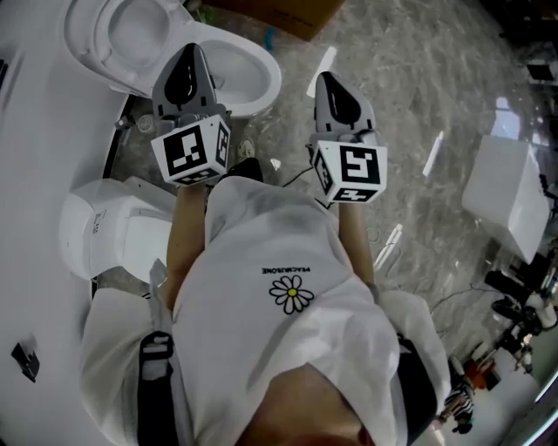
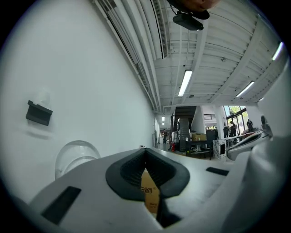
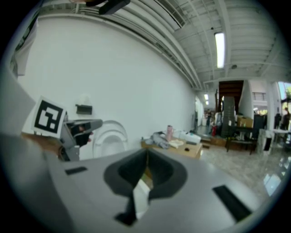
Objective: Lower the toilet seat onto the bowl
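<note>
Grey marbled floor [image 1: 418, 104], a white wall [image 2: 68, 68] on the left, and the toilet tucked into the far-left corner with a cardboard box [image 1: 288, 13] just beyond it. The seat [image 1: 87, 39] stood raised, leaning back toward the wall, and the bowl [image 1: 272, 83] lay uncovered below it, so the lowering had not begun.

The person stood over the scene with both tools held out front. The left gripper [image 1: 190, 54] hung over the near side of the bowl, its jaws closed on nothing; its own view showed only the box through the slit between them and the pale seat off to the left by the wall. The right gripper [image 1: 324, 78] hovered to the right of the bowl, over bare floor, jaws also pressed together and empty. From the right gripper view the seat showed far off against the wall, apart from both tools.

Here was the danger as it looked. With both sets of jaws closed, neither tool could pinch the seat's rim; it would have to be hooked or nudged with the tips, and smooth plastic gives a poor hold. Tipped past its balance point without a grip, the seat would likely drop and slam onto the bowl. A tip could also slide off sideways and knock the wall. Whether a lid stood behind the seat could not be told for sure, so catching the wrong piece was another risk. Opening the left jaws before reaching in looked the safer course.
</note>
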